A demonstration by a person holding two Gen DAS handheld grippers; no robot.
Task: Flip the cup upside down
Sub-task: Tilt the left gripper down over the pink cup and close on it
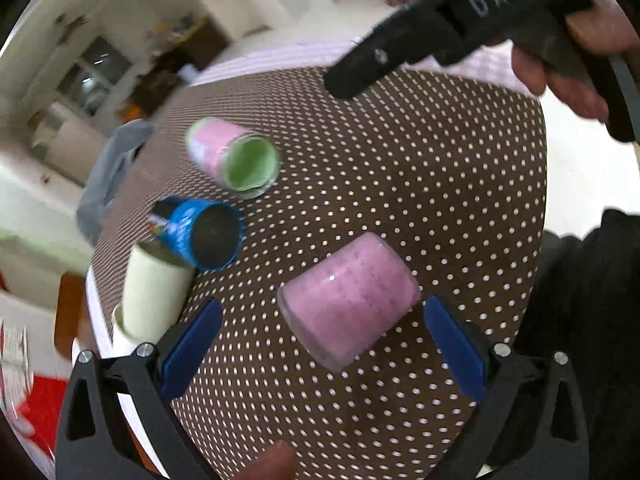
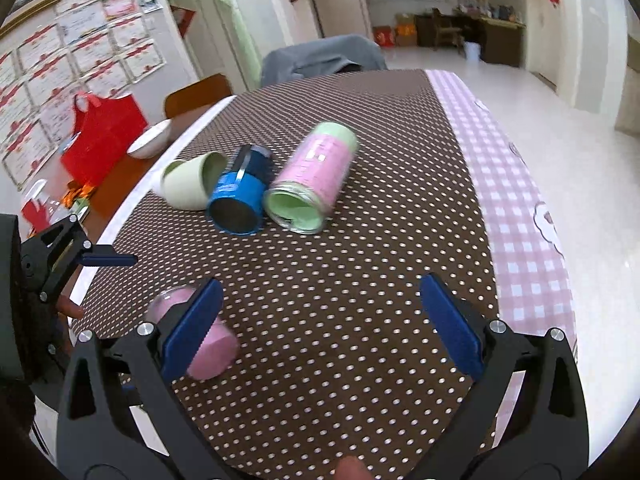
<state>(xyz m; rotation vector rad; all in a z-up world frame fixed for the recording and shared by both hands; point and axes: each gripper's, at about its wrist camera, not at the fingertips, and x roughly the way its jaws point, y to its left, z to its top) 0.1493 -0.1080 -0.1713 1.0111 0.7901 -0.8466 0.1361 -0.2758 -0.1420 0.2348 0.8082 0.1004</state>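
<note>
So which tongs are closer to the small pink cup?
Left. The left tongs are open with the small pink cup right between their tips. The right tongs are open too, with the cup off beside one finger.

The left gripper (image 1: 322, 350), spread wide, flanks a pink cup (image 1: 348, 300) lying on the dotted surface (image 1: 420, 200); three more cups lie beyond.

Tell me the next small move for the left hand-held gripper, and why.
Probably ease the left hand-held gripper forward and close on the frosted pink cup. Both blue pads stand wide apart with this cup lying on its side between them on the brown dotted tablecloth, untouched by either pad.
</note>
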